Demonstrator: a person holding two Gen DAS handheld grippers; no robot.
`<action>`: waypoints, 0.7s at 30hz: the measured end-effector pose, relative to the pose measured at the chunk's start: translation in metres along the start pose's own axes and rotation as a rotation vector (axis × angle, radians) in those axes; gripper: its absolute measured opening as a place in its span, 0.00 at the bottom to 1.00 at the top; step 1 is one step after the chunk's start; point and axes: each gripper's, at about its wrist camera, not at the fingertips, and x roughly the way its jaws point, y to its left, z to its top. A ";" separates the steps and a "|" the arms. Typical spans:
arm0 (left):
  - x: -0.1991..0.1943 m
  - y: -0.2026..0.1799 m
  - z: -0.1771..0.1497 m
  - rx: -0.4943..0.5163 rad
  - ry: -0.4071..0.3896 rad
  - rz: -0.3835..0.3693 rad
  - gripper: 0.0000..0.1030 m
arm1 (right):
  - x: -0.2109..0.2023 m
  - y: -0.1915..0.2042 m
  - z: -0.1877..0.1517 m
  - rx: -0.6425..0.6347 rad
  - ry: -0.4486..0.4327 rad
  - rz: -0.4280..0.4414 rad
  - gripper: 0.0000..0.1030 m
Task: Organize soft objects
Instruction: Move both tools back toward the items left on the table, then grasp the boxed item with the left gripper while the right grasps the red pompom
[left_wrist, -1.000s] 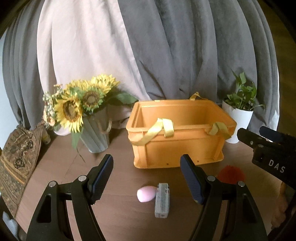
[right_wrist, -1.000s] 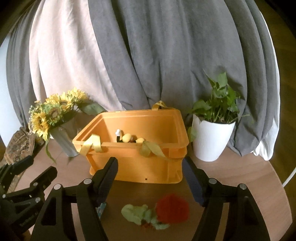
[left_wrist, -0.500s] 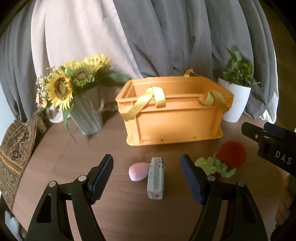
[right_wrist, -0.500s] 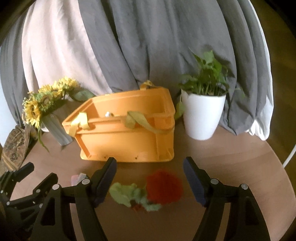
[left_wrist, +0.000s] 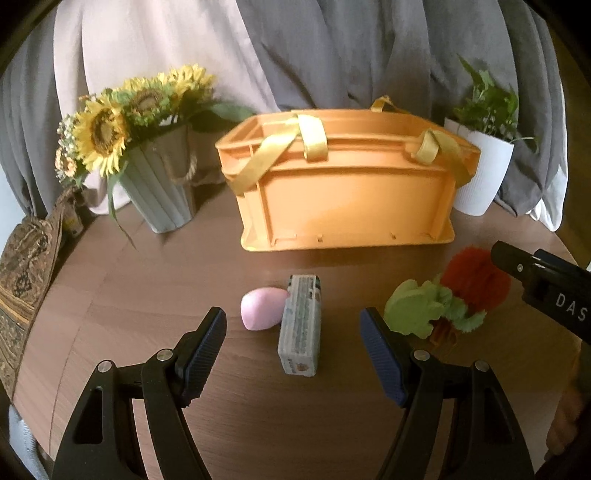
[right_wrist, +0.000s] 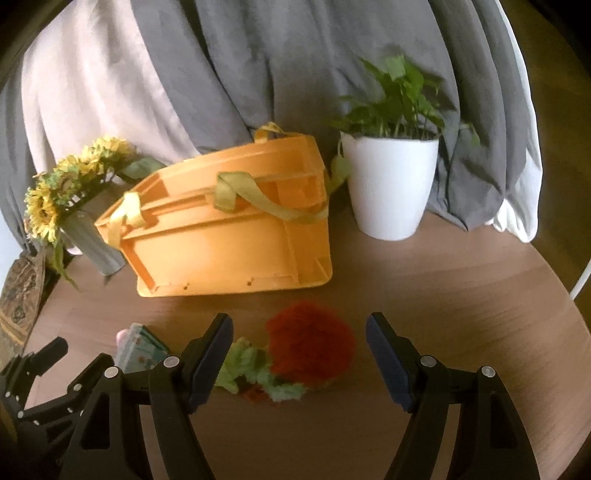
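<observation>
Both grippers, left (left_wrist: 293, 345) and right (right_wrist: 299, 350), have dropped closer to the table (left_wrist: 147, 280), jaws apart.

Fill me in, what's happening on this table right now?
A person holds two grippers, both open and empty. The left gripper faces a pink sponge and a small pack that lie touching. The right gripper frames a red pompom with green leaves beside it. All four lie on the table in front of the orange crate. Nothing is gripped yet.
</observation>
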 end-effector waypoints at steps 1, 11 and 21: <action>0.002 -0.001 0.000 0.002 0.007 0.001 0.72 | 0.004 -0.001 -0.001 0.005 0.012 0.002 0.73; 0.032 -0.005 -0.001 0.003 0.081 -0.014 0.67 | 0.038 -0.006 -0.006 0.021 0.093 0.002 0.73; 0.054 -0.006 -0.004 -0.014 0.150 -0.040 0.51 | 0.068 -0.008 -0.010 0.019 0.171 0.016 0.73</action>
